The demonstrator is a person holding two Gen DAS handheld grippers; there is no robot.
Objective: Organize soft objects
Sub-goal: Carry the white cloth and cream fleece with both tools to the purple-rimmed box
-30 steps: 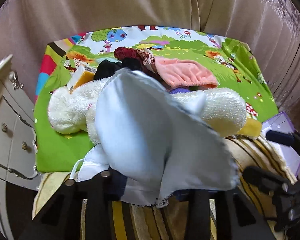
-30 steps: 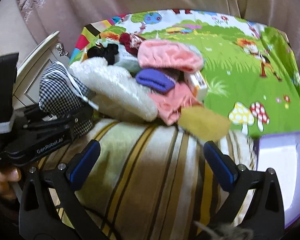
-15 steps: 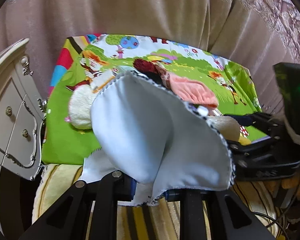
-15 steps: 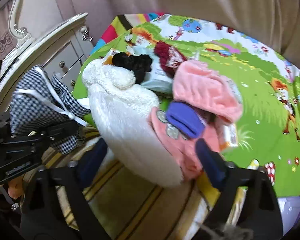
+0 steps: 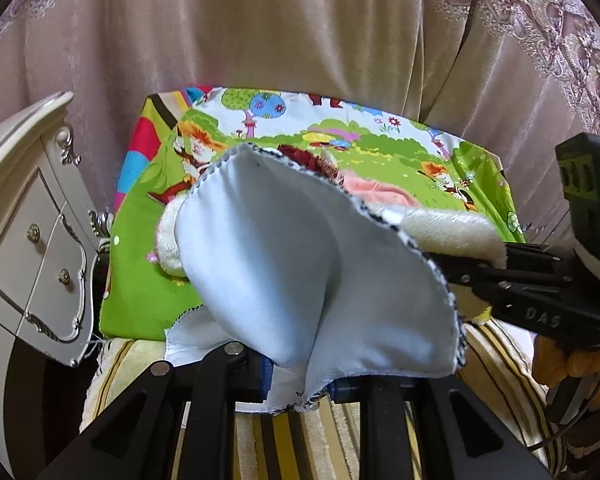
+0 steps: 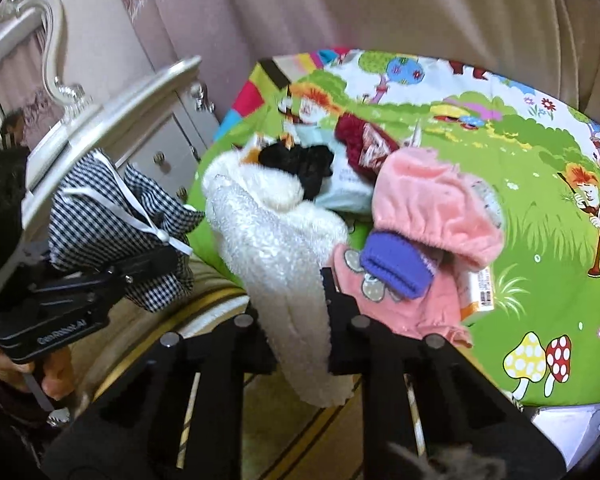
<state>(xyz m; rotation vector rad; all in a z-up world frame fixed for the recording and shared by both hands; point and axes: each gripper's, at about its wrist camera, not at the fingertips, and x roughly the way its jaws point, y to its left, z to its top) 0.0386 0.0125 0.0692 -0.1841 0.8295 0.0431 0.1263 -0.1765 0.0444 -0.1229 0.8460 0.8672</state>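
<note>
A black-and-white checked drawstring bag with a pale blue lining hangs mouth-open from my left gripper, which is shut on its rim. The right wrist view shows the same bag at the left. A white fluffy cloth lies from the play mat over onto the striped cushion. My right gripper is closing its jaws on it, with the pads pressing its near end. The left wrist view has that cloth just right of the bag's mouth.
On the mat lie a pink fleece cap, a purple knit piece, a pink garment, a black fluffy item and a dark red knit. A white dresser stands left. Curtains hang behind.
My right gripper swung left from the striped cushion to the white fluffy cloth and its wide jaws closed on it. The left gripper rose a little with the bag.
</note>
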